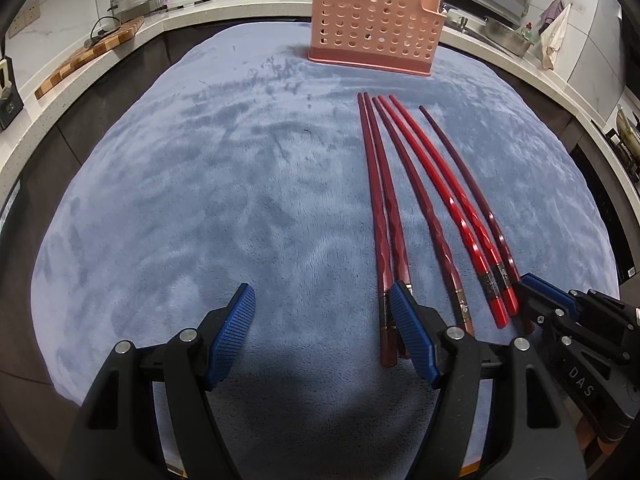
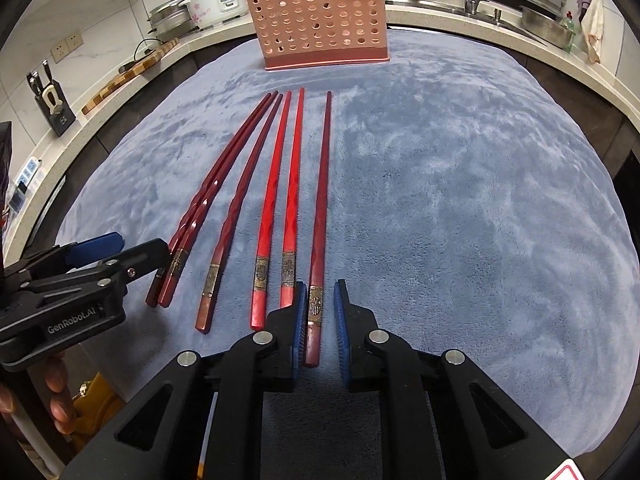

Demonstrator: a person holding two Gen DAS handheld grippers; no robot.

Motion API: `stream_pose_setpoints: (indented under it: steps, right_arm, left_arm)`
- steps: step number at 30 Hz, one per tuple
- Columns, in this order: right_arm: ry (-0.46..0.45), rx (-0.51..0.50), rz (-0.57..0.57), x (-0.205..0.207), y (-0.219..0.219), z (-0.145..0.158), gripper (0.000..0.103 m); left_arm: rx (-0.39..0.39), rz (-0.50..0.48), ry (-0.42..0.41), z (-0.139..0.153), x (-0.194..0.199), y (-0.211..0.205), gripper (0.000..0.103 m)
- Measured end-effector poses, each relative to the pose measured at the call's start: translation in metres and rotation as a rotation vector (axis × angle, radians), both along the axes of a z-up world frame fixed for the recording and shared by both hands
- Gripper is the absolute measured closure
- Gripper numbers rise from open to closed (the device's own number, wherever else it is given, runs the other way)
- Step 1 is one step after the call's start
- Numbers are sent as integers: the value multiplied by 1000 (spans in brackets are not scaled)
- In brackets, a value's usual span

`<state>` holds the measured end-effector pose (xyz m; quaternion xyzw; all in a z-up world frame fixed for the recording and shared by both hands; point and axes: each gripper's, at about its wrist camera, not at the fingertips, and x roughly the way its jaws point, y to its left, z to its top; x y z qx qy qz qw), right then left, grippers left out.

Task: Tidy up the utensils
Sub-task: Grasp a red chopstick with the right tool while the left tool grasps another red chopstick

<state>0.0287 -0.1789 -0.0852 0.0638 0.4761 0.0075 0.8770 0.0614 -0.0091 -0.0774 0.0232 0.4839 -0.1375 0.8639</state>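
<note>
Right tool [image 2: 321, 292] straddles the near end of the rightmost chopstick [image 2: 322, 200], its jaws drawn narrow. The left pad sits against the stick, and a sliver of blue cloth [image 2: 460, 200] shows beside the right pad, so no firm pinch is evident. Left tool [image 1: 320, 332] hangs spread wide with nothing between its pads, its right pad over the near ends of the leftmost pair. Six red chopsticks lie side by side on the cloth-covered table, tips pointing far toward the pink perforated holder [image 2: 320, 20], which stands upright at the far edge.

The step appears to be the pick-up of that single stick. Squaring both pads on its decorated band, clear of the neighbouring bright-red stick just to the left, should keep it from twisting. A grip so near the end may let the long tip droop when lifted.
</note>
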Motion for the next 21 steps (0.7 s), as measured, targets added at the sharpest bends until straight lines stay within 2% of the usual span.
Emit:
stream_pose_setpoints:
  steps: [10, 15, 18, 21]
  right_arm:
    - [1, 1, 1, 1, 0, 0, 92]
    - [2, 2, 0, 1, 0, -1, 92]
    - [1, 3, 0, 0, 0, -1, 92]
    - [1, 3, 0, 0, 0, -1, 92]
  left_arm:
    - [16, -20, -9, -4, 1, -6, 36]
    - [29, -24, -12, -6, 0, -8, 40]
    - [31, -22, -14, -7, 0, -8, 44]
    - [33, -20, -21, -7, 0, -7, 56]
